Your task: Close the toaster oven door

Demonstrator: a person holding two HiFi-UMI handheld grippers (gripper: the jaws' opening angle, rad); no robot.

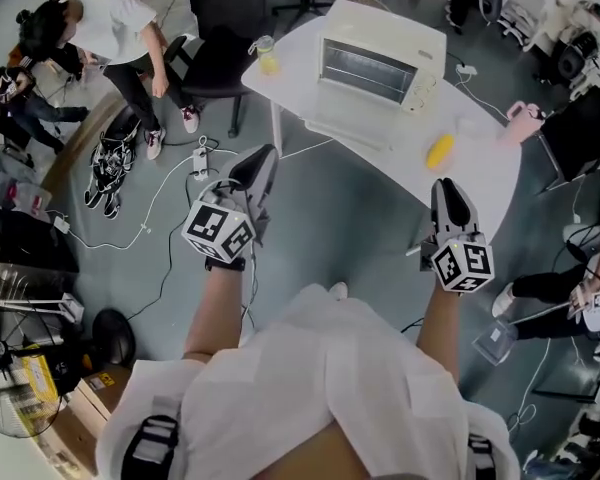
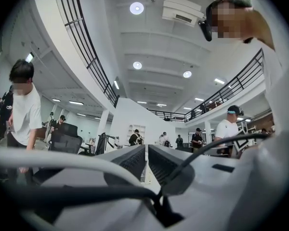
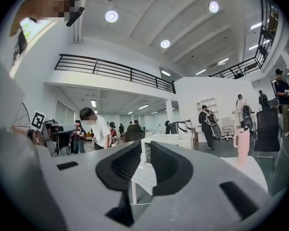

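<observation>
A cream toaster oven [image 1: 380,63] stands on the white table [image 1: 480,183], and its door [image 1: 348,130] lies folded down flat in front of it, so the rack inside shows. Both grippers hang over the floor, short of the table's near edge. My left gripper [image 1: 260,163] is below and left of the oven, its jaws together with nothing between them [image 2: 146,160]. My right gripper [image 1: 448,193] is near the table's near corner, its jaws slightly apart and empty [image 3: 145,160]. Through that gap the oven [image 3: 166,141] shows straight ahead at a distance.
A yellow object [image 1: 439,150] lies on the table right of the oven. A cup of yellow liquid [image 1: 267,56] stands at the left corner, and a pink bottle [image 3: 241,143] at the far right. Cables and a power strip [image 1: 200,163] cross the floor. People stand around.
</observation>
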